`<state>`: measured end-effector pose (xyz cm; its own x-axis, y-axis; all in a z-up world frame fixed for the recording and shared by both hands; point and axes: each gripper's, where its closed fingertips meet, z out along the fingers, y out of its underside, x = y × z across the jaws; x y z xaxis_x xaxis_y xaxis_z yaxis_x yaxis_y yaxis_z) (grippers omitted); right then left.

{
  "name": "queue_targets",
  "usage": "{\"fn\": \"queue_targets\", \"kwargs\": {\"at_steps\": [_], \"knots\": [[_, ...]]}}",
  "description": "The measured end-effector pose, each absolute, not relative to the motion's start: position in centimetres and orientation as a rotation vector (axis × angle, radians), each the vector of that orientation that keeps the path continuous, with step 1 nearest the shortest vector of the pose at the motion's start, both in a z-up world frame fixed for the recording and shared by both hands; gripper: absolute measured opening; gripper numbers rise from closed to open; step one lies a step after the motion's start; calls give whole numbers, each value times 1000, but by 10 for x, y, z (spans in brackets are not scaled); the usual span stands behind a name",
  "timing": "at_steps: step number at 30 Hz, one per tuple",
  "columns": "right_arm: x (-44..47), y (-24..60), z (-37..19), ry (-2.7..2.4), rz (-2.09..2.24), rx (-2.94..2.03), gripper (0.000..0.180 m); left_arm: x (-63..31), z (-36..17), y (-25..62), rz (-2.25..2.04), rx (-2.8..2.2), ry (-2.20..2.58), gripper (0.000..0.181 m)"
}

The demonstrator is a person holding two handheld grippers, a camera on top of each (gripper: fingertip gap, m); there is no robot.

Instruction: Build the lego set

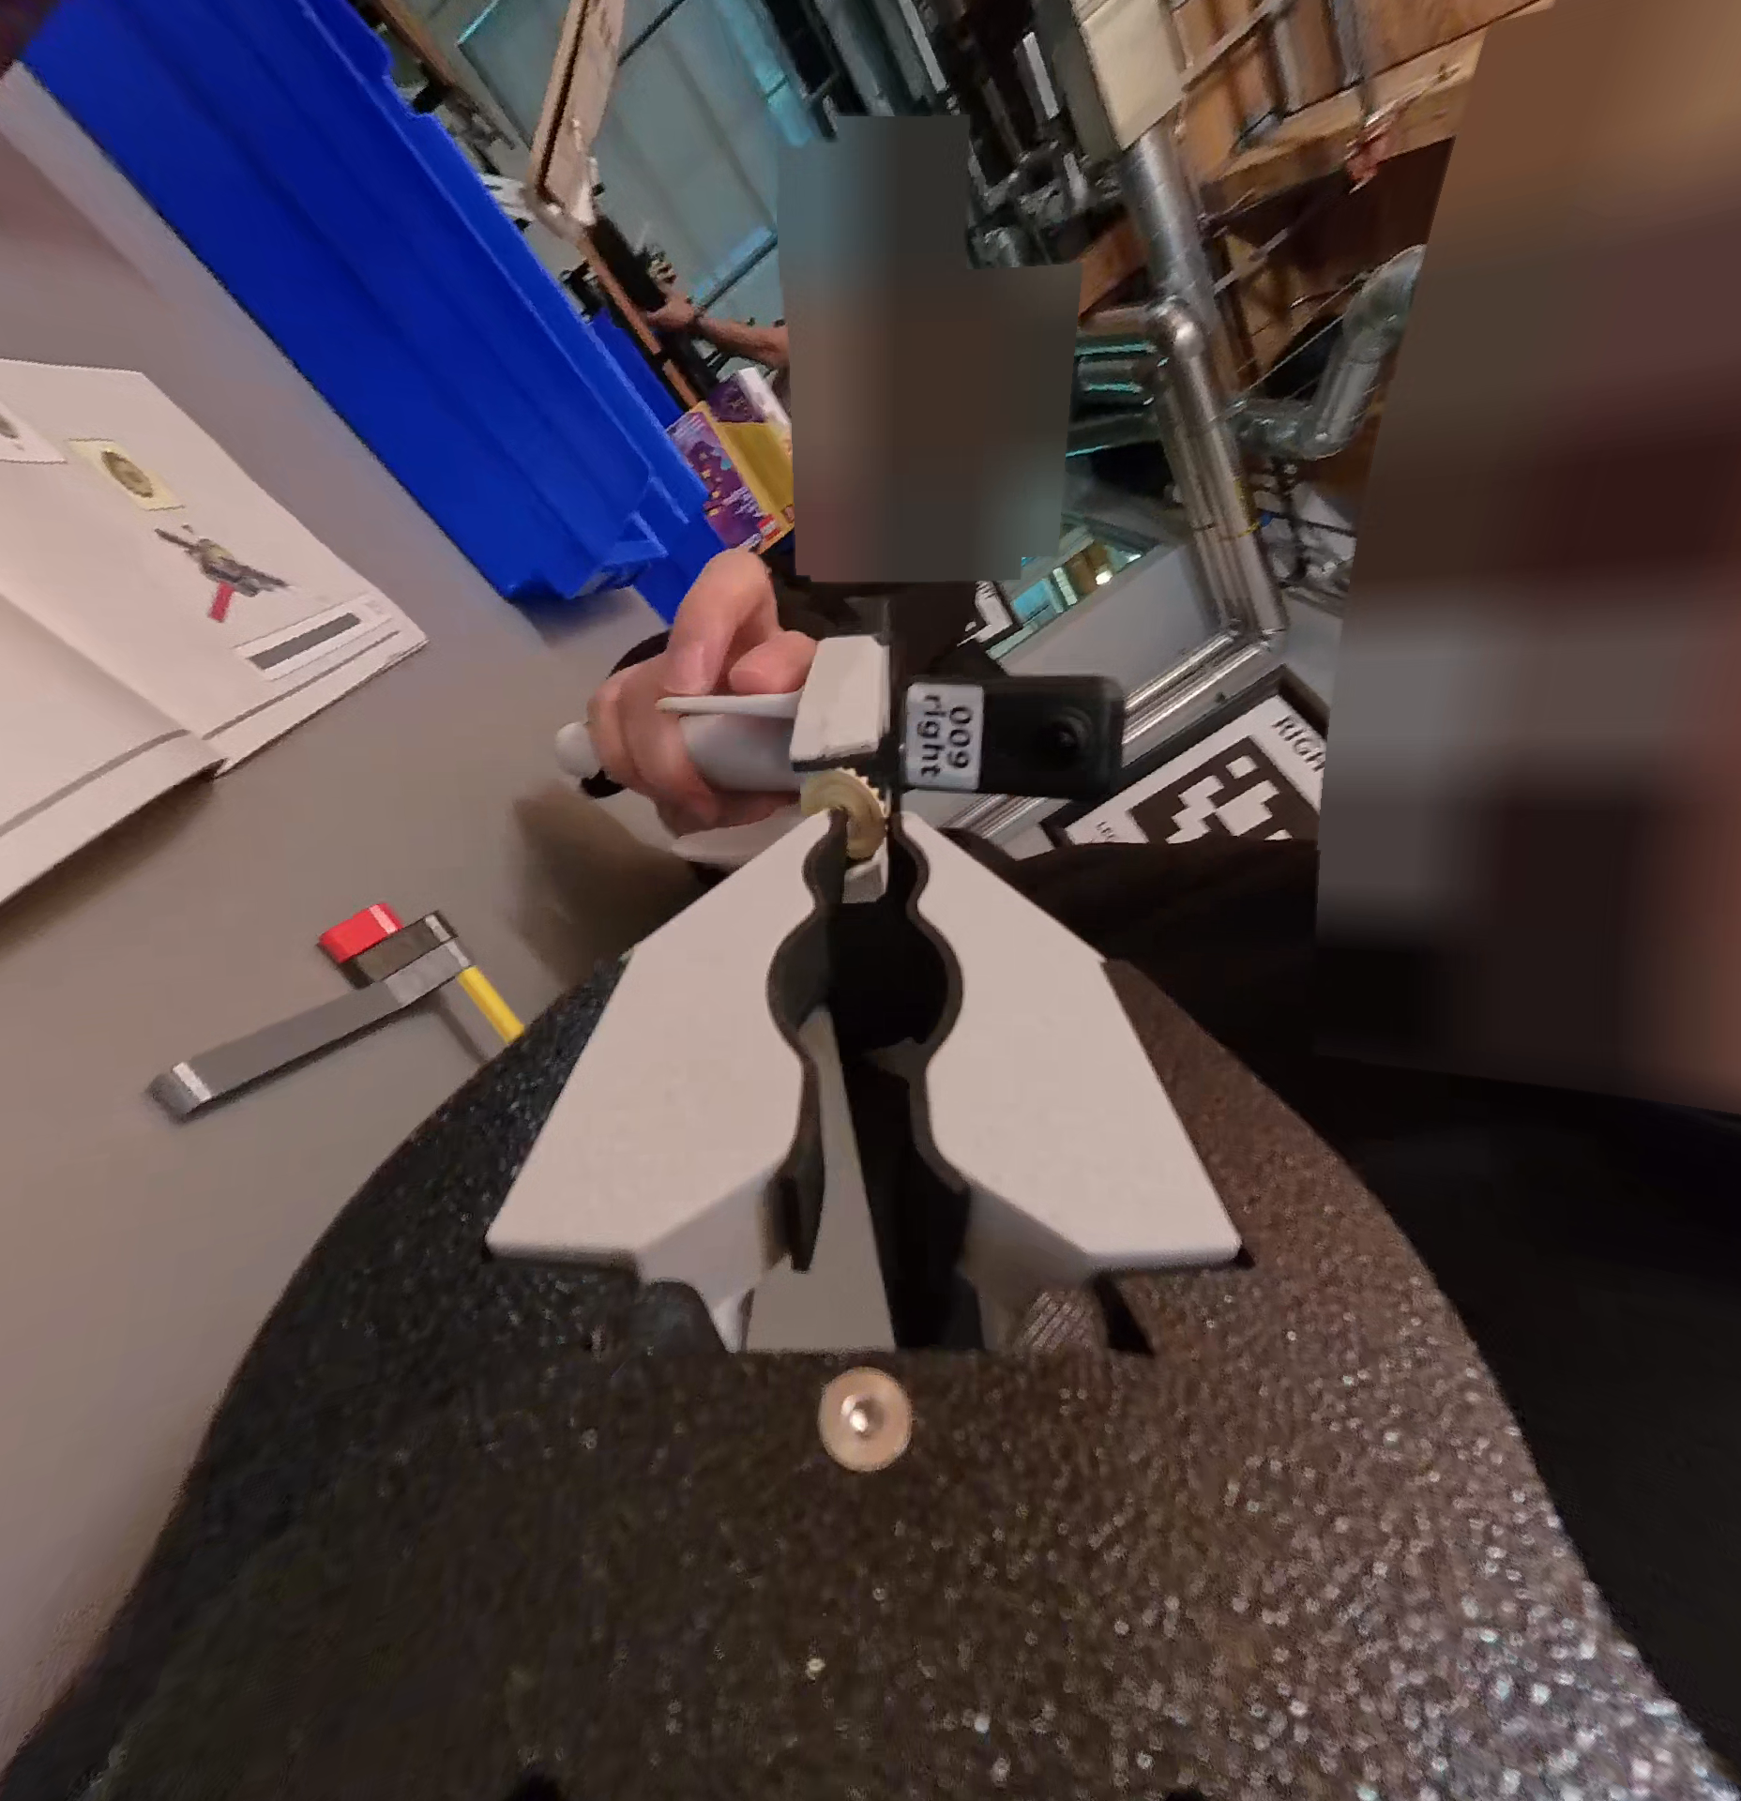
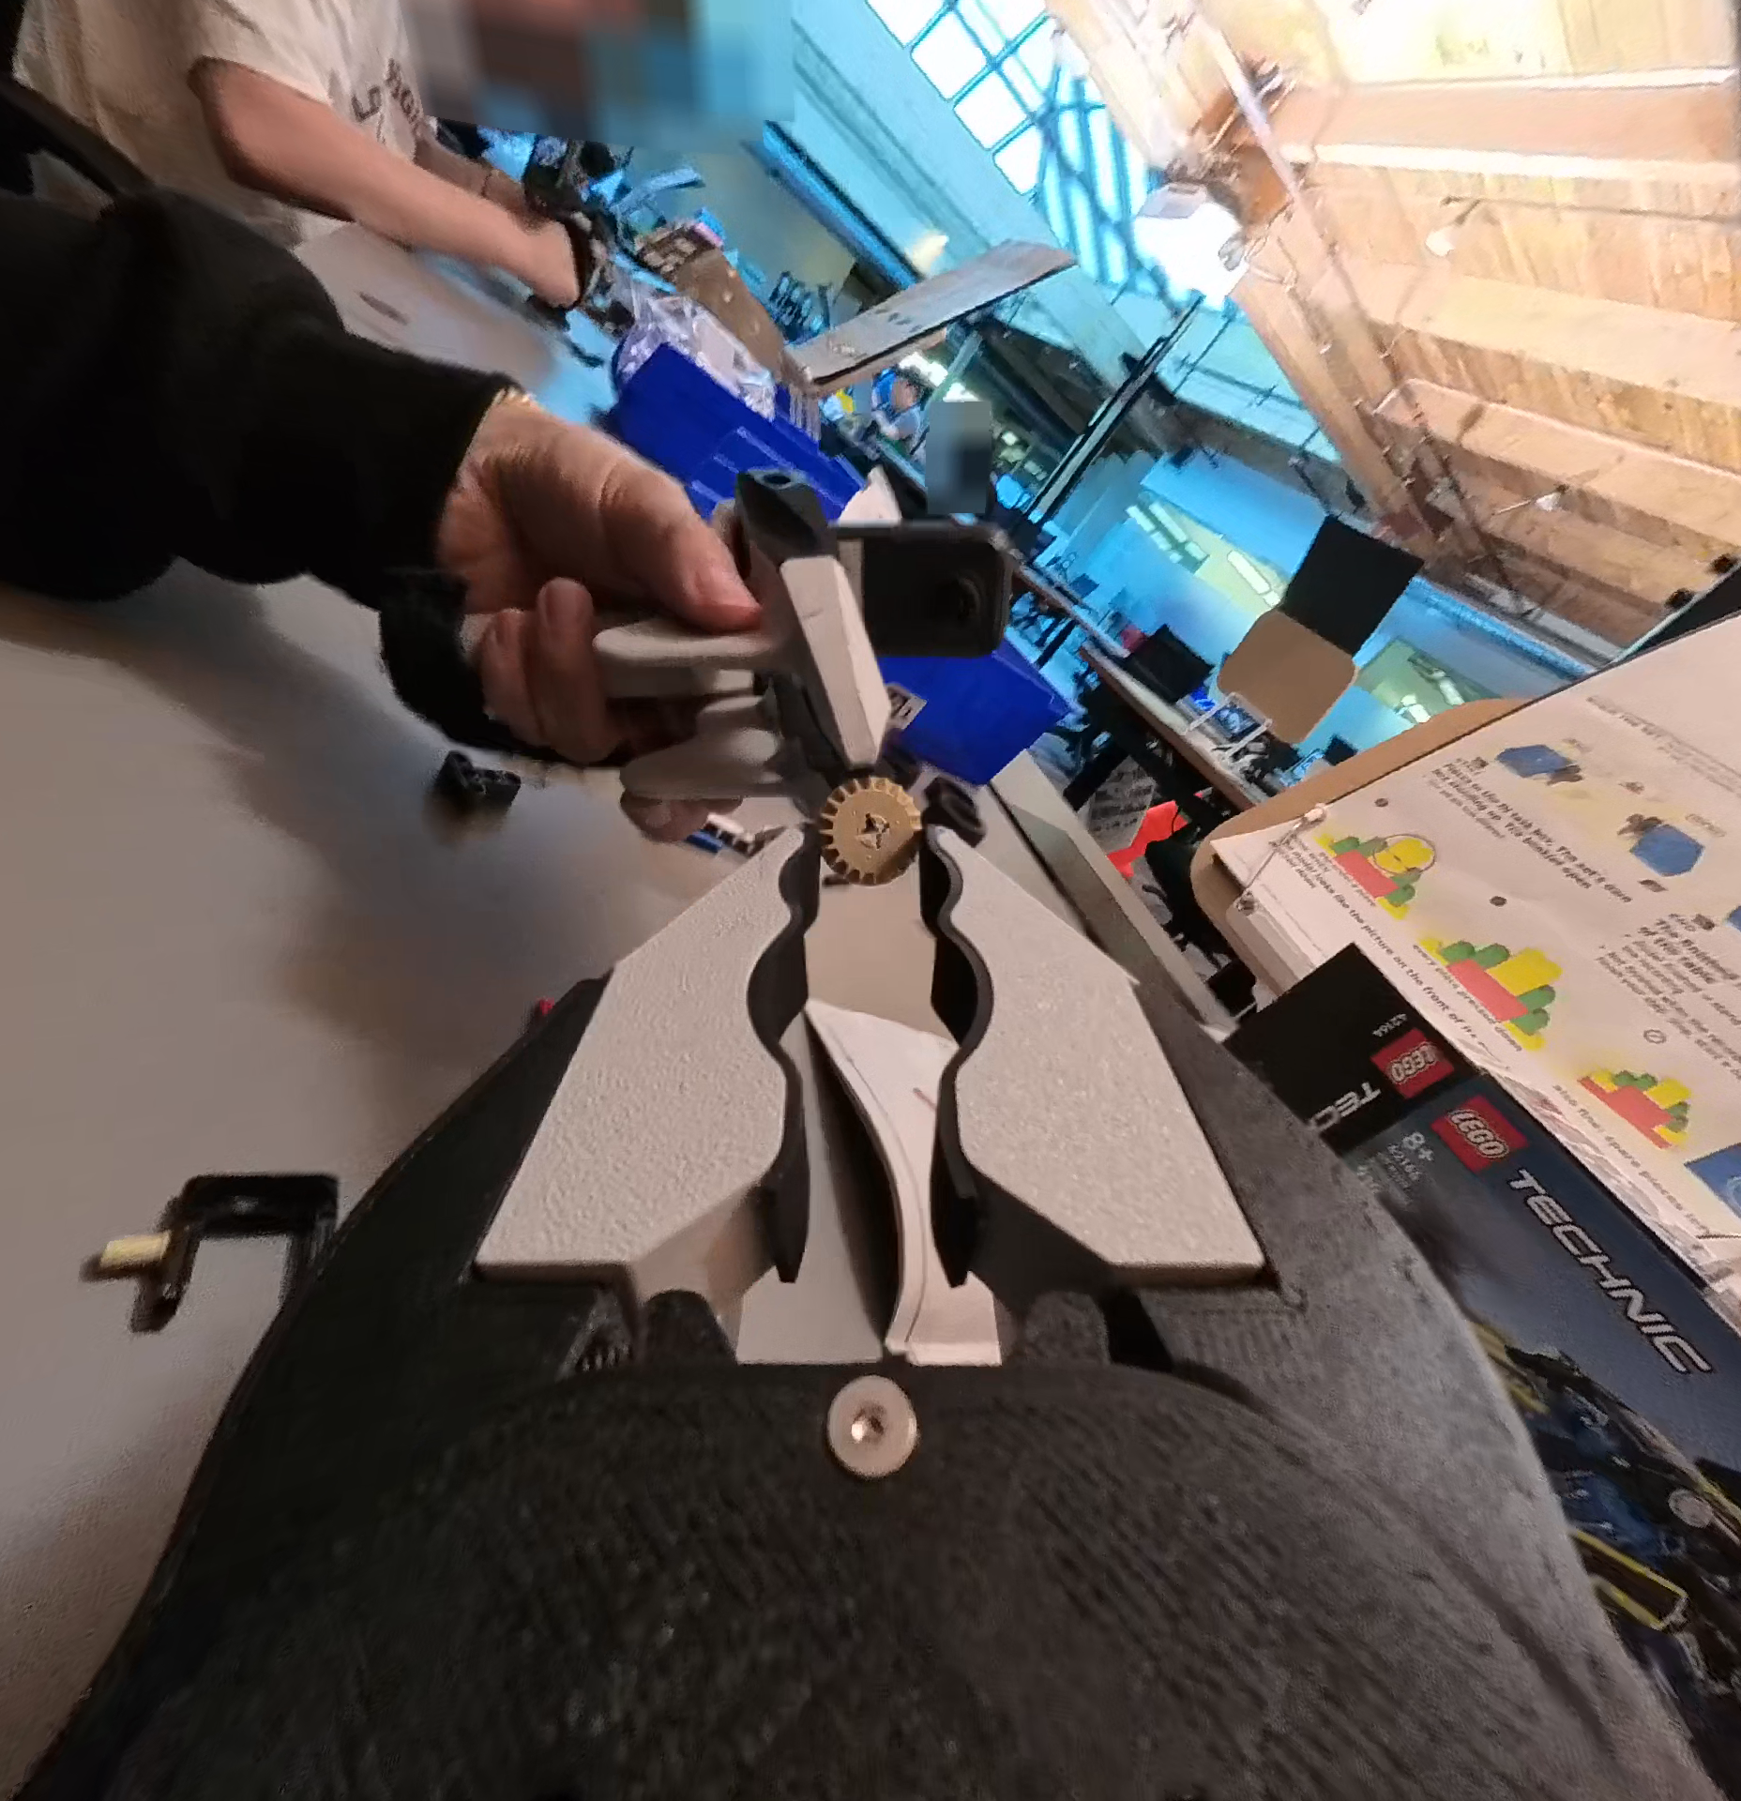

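Observation:
A tan gear [image 2: 869, 830] sits between my right gripper's [image 2: 867, 858] fingertips, its cross hole facing the camera; the jaws close on its sides. In the left wrist view the gear [image 1: 840, 807] sits tilted just past my left gripper [image 1: 865, 846], which is shut on a small pale piece [image 1: 864, 879] right behind the gear. The two grippers meet tip to tip above the grey table [image 1: 116, 1267]. A grey beam assembly [image 1: 301, 1023] with a red part and a yellow axle lies on the table to the left.
An open instruction booklet [image 1: 116, 585] and blue bins [image 1: 360, 273] lie at the left. A black frame piece [image 2: 223, 1238] and a small black part [image 2: 477, 780] lie on the table. The set's box [image 2: 1529, 1286] and a clipboard sheet [image 2: 1529, 877] are at the right. Both grippers' tips are close together, under 4 cm apart.

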<state>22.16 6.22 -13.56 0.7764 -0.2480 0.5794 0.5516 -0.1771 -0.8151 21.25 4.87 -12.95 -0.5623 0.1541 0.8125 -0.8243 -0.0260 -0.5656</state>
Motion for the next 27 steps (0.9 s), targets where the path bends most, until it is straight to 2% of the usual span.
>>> {"fn": "queue_targets", "kwargs": {"at_steps": [5,11,14,19,27], "knots": [[234,44,-167,-288,-596,-1820,18,227,-149,64,1714,814,-1842,8],[268,-18,-232,-64,-339,-2241,18,235,-213,100,1386,711,-2706,18],[276,-30,-250,-11,-305,-2306,18,221,-225,96,1294,527,-2783,18],[274,-28,-251,-33,-328,-2325,18,209,-249,95,1119,382,-2851,18],[270,-22,-250,-52,-307,-2285,23,203,-254,89,1117,287,-2846,17]]}}
